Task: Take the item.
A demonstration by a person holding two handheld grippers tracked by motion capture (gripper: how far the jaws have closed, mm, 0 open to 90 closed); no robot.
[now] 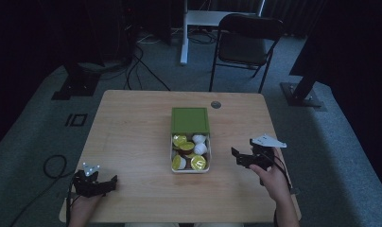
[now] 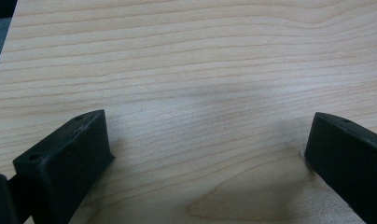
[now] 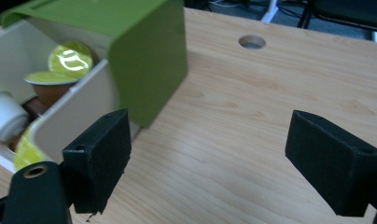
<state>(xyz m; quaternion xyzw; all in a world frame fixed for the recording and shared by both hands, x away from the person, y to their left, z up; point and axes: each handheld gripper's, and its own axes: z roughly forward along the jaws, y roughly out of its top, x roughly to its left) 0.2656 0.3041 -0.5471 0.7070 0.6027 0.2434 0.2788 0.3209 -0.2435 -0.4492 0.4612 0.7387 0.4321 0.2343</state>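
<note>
A white box [image 1: 172, 156] sits mid-table with its green lid [image 1: 190, 120] slid back over the far half. Inside lie several capsules, some with yellow-green tops [image 1: 198, 162] and some white [image 1: 200, 148]. My right gripper [image 1: 243, 147] hovers open just right of the box, and its jaws point toward it. In the right gripper view the green lid [image 3: 144, 56], the white wall [image 3: 70, 121] and a yellow-topped capsule [image 3: 70, 58] lie ahead on the left of my open right gripper [image 3: 207, 144]. My left gripper [image 1: 112, 183] rests open near the front left corner; in its own view the left gripper [image 2: 207, 140] has bare wood between its jaws.
A round cable hole [image 1: 215, 104] lies in the table [image 1: 132, 123] behind the box; the same hole [image 3: 252, 42] appears in the right gripper view. A black folding chair [image 1: 248, 42] stands beyond the far edge. Cables [image 1: 54, 165] trail on the floor at left.
</note>
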